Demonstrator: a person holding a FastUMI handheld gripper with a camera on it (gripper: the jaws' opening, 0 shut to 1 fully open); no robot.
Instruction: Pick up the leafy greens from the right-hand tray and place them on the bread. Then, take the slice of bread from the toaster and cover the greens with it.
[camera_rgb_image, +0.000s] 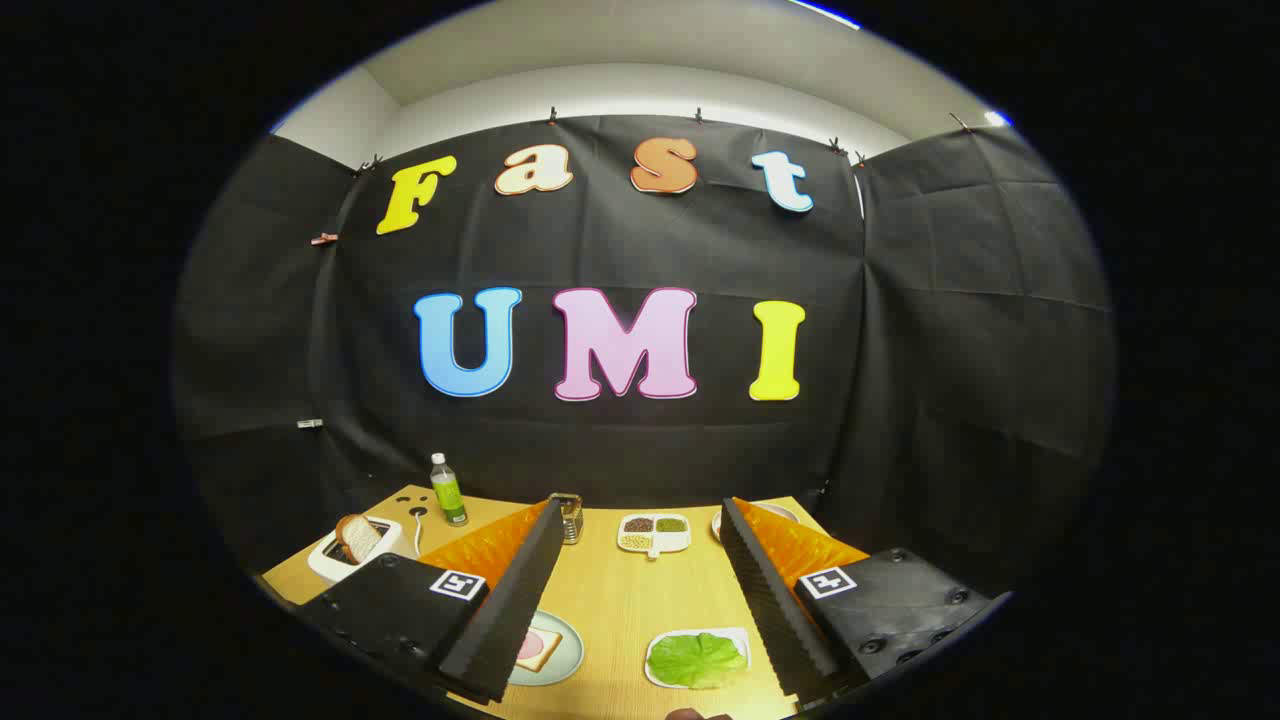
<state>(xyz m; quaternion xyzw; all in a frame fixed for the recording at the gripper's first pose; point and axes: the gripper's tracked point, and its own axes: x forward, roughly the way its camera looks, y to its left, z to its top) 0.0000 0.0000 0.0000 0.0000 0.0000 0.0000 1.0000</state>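
Gripper (640, 590) poised above the wooden table (620, 600), fingers spread wide and holding nothing.

The green leafy lettuce (697, 660) lies on a white tray (655, 668) near the table's front edge, between the fingers, beside a pale round plate (565, 655) with topped bread (537, 650). A bread slice (358, 538) stands in the white toaster (340, 565) at the left edge; a divided dish (653, 534) and green bottle (448, 490) sit toward the back.

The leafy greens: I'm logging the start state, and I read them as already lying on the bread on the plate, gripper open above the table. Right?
Not quite. In the gripper view the leafy greens lie on their own tray, apart from the bread on the plate. The gripper is open above the table.
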